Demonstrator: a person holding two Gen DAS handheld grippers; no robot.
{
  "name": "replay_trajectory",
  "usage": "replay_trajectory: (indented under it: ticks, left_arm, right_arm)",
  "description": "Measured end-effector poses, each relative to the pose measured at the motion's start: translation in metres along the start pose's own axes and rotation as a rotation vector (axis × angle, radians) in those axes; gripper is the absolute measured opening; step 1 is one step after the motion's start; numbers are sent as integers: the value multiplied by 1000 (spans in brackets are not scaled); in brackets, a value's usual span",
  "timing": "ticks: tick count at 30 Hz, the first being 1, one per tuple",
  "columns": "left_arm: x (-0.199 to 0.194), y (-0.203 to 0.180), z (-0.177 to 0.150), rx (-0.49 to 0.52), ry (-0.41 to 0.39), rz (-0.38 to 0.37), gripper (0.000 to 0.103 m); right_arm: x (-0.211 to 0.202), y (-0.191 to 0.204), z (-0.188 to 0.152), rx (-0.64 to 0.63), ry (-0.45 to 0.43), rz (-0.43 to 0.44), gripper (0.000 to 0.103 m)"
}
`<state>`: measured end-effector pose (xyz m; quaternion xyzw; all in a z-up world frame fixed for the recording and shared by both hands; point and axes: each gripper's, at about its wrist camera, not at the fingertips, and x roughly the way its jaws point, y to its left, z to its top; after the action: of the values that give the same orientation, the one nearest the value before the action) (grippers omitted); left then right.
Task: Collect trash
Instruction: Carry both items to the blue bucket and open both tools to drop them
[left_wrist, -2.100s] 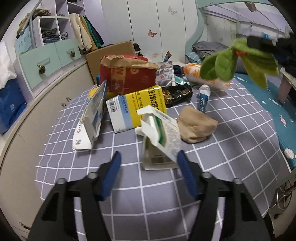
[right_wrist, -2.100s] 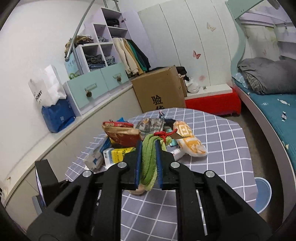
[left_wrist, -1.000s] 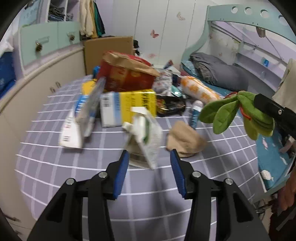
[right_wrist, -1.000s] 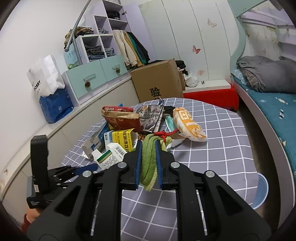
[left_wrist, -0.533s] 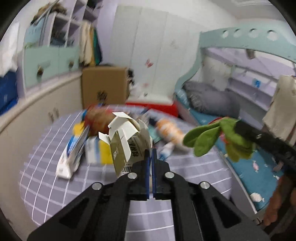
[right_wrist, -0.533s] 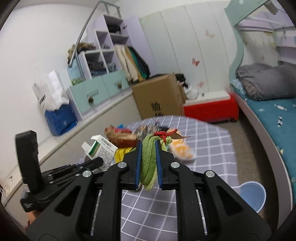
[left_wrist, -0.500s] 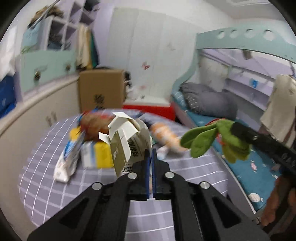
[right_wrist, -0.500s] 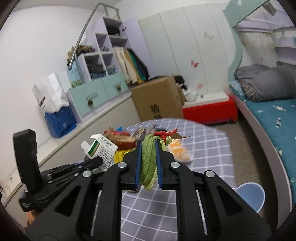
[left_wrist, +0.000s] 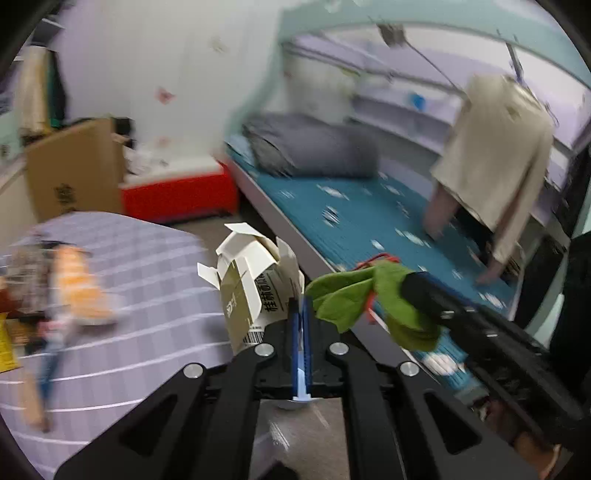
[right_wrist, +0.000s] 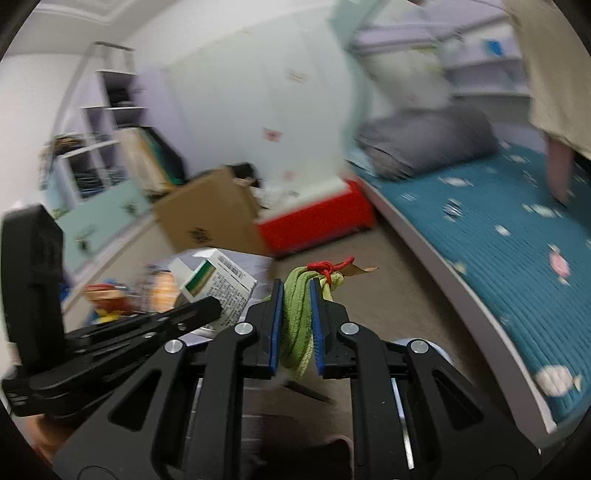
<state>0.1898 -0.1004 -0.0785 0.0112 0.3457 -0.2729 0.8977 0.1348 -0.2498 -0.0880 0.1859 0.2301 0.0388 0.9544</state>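
Note:
My left gripper is shut on a torn white and olive cardboard box, which sticks up to the left of its blue pads. The same box shows in the right wrist view, above the left gripper's black fingers. My right gripper is shut on a bundle of green cloth with a red string. In the left wrist view that green cloth hangs from the right gripper's dark tip at the right. Both grippers are off the table's edge, over the floor.
The table with the grey checked cloth lies at the left, with an orange packet and other blurred litter. A bed with a teal cover runs along the right. A cardboard carton and a red box stand behind.
Both grippers swung to the right, away from the table and toward the bed and floor. The left gripper keeps the box, the right keeps the green cloth. The views are now blurred.

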Motion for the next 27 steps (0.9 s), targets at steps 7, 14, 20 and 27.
replay_trajectory:
  ticks: [7,14,20,27]
  left_arm:
    - [126,-37,-19,35,166,-40,3]
    - [219,-17,-33,9,269,34,3]
    - [274,2,-48,-43,363,36,3]
    - [313,6,-65,-69,450,7,3]
  right_arm:
    - [74,-108,-37,133,144,-135,14]
    - [165,-171,-69,234,211,-118,52]
    - [197,-197,-87,295,260,-190,65]
    - [171,-213,-97,291,228,-330,65]
